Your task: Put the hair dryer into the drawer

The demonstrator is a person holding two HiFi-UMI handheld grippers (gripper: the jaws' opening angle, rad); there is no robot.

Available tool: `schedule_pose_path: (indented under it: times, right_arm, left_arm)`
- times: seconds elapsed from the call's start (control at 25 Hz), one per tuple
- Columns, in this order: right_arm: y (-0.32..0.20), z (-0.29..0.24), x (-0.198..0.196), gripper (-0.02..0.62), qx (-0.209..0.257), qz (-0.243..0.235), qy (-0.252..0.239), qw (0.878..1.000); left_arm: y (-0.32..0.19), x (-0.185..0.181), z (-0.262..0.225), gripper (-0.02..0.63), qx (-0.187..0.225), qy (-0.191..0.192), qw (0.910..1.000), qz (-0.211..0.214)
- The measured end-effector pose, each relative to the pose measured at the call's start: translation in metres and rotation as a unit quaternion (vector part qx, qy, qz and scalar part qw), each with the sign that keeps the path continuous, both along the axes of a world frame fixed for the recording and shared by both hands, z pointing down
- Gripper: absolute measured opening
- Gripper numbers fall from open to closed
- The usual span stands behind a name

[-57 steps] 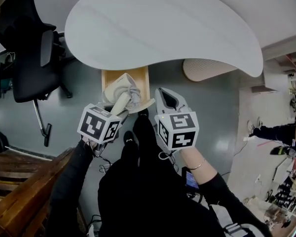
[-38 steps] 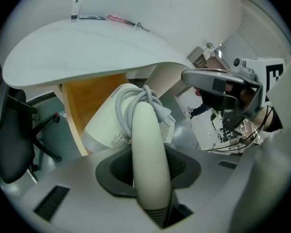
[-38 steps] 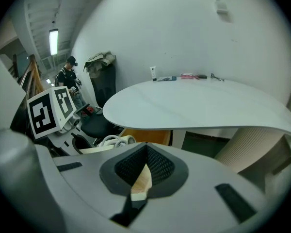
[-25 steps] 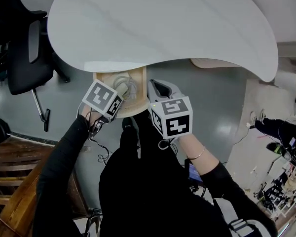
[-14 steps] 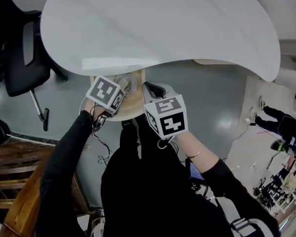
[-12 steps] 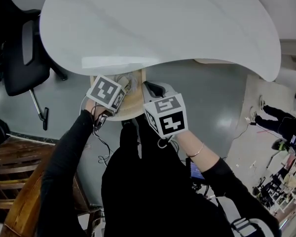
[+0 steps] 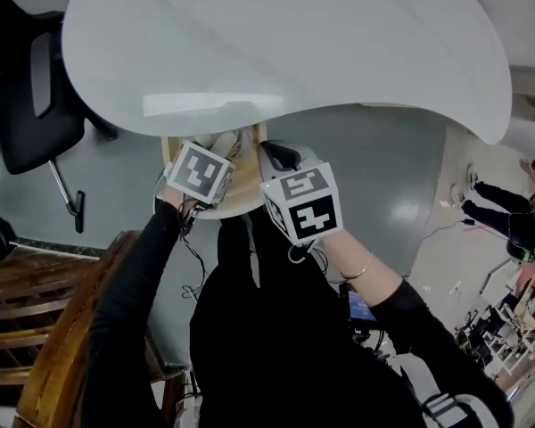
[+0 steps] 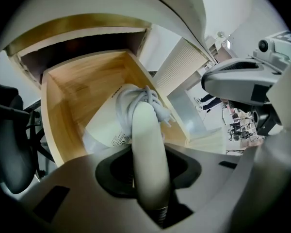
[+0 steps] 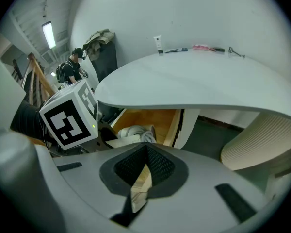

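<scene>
Pretty much there. The left tool (image 8: 148,152) is clamped on the handle of the hair dryer (image 8: 117,125), whose body and wrapped cord are down in the open drawer (image 8: 77,86), mid-frame under the bench (image 7: 285,52). Letting go and shutting look like what's left. The right tool (image 9: 143,171) pinches the drawer's wooden front edge, and only its own view shows that.

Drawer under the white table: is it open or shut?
Open. The drawer sticks out from under the white table, its wooden floor and walls exposed, and the hair dryer is partly inside it.
</scene>
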State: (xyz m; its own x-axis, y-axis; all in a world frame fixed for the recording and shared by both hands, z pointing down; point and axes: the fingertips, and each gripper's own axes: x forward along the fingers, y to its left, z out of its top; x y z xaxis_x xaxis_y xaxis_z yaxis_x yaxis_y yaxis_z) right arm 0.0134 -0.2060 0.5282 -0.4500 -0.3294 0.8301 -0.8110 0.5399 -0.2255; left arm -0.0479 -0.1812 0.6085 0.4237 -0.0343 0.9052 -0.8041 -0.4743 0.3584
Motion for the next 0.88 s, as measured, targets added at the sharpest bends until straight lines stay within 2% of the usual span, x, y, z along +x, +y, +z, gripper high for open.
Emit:
schedule_pose_path:
  times: [0.12,0.28,0.6,0.88]
  right_arm:
    - [0.0,0.005,0.001,0.002,-0.003,-0.001,0.007,1.0]
    - [0.001,0.008,-0.002,0.002,-0.005,-0.001,0.01,1.0]
    - [0.002,0.015,-0.005,0.002,-0.006,0.002,0.013,1.0]
    - [0.004,0.017,-0.001,0.002,-0.014,0.0,0.017,1.0]
  left_arm:
    - [-0.006,-0.005,0.006,0.14,0.033,-0.024,0.9991,0.009]
    - [-0.011,-0.007,0.013,0.14,0.063,-0.029,0.9974,0.021]
    - [-0.019,-0.007,0.028,0.14,0.081,-0.018,0.9964,0.018]
    - [-0.022,0.001,0.038,0.14,0.082,-0.03,0.9956,0.035]
